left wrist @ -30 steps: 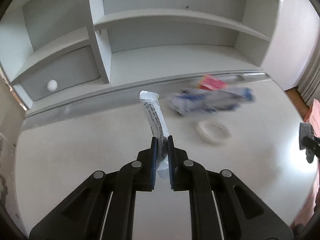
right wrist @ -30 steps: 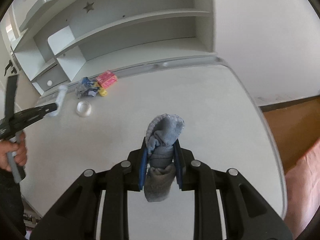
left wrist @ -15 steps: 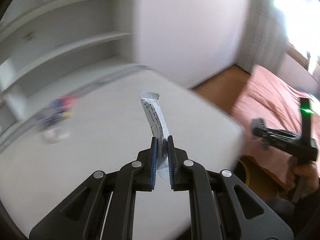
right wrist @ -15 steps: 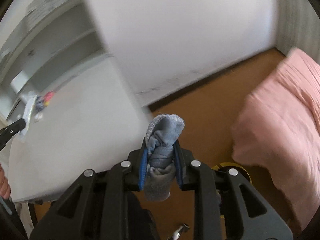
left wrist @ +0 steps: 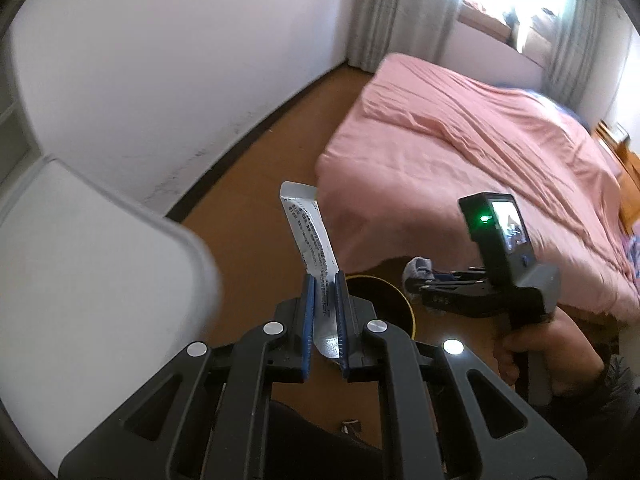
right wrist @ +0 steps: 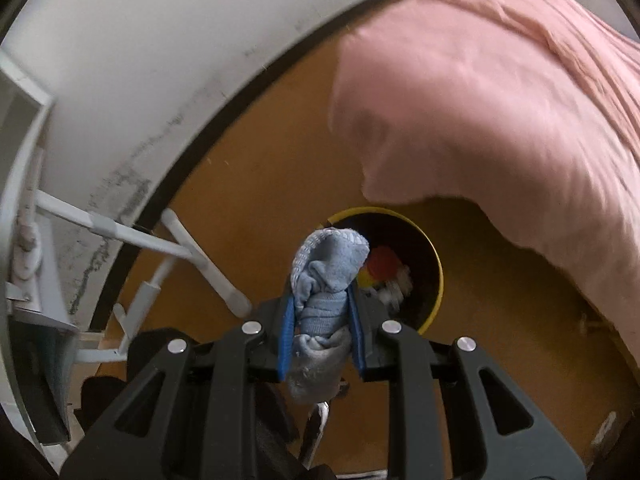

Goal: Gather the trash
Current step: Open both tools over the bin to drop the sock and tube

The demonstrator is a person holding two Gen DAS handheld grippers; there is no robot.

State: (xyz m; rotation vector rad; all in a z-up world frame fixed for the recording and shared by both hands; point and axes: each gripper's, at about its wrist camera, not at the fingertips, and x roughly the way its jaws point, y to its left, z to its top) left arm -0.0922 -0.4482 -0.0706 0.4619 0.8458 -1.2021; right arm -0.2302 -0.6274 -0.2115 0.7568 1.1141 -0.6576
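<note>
My left gripper (left wrist: 324, 280) is shut on a white printed wrapper (left wrist: 308, 232) that stands up from the jaws. It hangs over the floor, just left of a yellow-rimmed black bin (left wrist: 384, 300). My right gripper (right wrist: 322, 296) is shut on a balled grey-blue sock (right wrist: 324, 276), above the left edge of the bin (right wrist: 434, 292). Red, yellow and white trash (right wrist: 384, 272) lies inside the bin. The right gripper also shows in the left wrist view (left wrist: 420, 280), over the bin's right side.
A bed with a pink cover (left wrist: 480, 152) stands right of the bin, its cover overhanging (right wrist: 500, 112). The white table's corner (left wrist: 100, 248) is at the left. White table legs (right wrist: 192, 252) and a white wall (left wrist: 180, 60) stand beyond the brown floor.
Both grippers have swung away from the table and shelves to the floor by the bed. They now hang at the bin, each still holding its item.
</note>
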